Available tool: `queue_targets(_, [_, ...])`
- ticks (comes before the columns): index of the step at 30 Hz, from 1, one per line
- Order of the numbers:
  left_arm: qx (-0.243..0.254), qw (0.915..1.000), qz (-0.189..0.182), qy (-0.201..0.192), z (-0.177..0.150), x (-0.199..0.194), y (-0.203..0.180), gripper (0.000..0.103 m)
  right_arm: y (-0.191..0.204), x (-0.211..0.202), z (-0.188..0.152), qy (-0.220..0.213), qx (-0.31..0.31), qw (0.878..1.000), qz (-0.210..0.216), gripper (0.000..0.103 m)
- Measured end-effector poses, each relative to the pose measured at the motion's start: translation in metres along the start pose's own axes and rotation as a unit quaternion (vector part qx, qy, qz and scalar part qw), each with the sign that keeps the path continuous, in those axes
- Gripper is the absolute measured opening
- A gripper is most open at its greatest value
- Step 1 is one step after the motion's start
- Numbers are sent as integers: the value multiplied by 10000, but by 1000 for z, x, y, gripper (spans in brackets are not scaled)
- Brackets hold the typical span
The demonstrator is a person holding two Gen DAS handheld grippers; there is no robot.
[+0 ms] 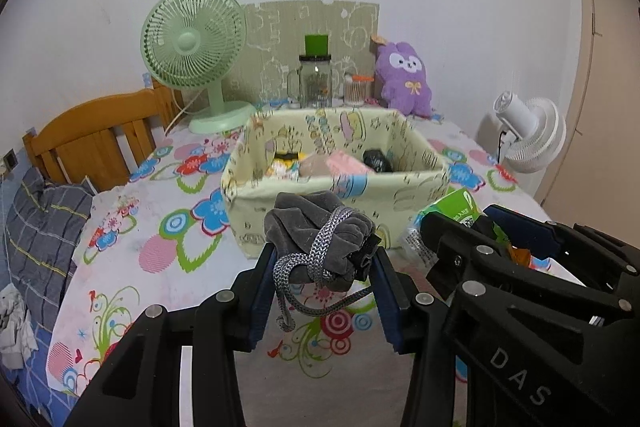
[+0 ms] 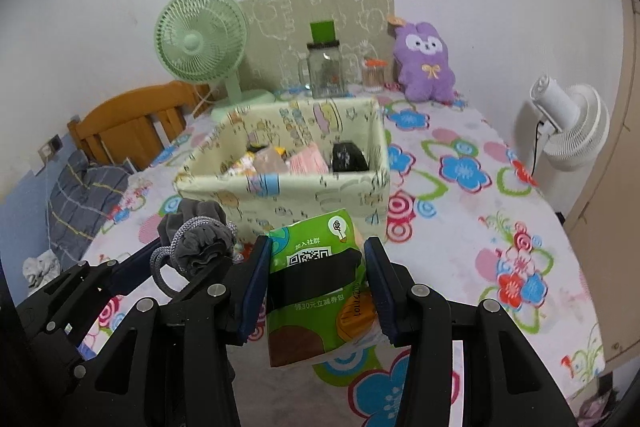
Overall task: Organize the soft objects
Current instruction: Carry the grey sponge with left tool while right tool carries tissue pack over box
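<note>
My left gripper (image 1: 326,259) is shut on a grey drawstring pouch (image 1: 316,231) with a woven grey cord, held above the table just in front of the pale yellow fabric basket (image 1: 340,199). My right gripper (image 2: 318,255) is shut on a green tissue packet (image 2: 320,291) with a QR code, also held in front of the basket (image 2: 280,191). The basket holds several small soft items, among them a pink one (image 2: 308,161) and a black one (image 2: 348,157). The pouch shows at left in the right wrist view (image 2: 196,239), the packet at right in the left wrist view (image 1: 452,211).
A floral tablecloth (image 2: 460,227) covers the table. At the back stand a green fan (image 1: 196,43), a glass jar (image 1: 316,81), a cotton-swab jar (image 1: 357,89) and a purple plush (image 1: 406,77). A white fan (image 2: 568,123) stands right. A wooden chair (image 1: 92,139) is left.
</note>
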State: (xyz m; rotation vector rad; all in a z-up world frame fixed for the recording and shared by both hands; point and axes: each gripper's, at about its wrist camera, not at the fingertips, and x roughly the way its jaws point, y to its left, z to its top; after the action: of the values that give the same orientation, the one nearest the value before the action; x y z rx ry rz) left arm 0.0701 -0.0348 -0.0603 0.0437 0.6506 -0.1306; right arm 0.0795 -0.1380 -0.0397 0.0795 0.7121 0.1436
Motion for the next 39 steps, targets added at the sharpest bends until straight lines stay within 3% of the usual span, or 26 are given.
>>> queue_targets(23, [21,9993,67,-378,46,-23,-5,46,4,-31,46,-460,-260,9985,148,50])
queue_targets(39, [-86,9989,187,-431,64,-9,3,46,10,-16,67,-516,-328,9980,188,51])
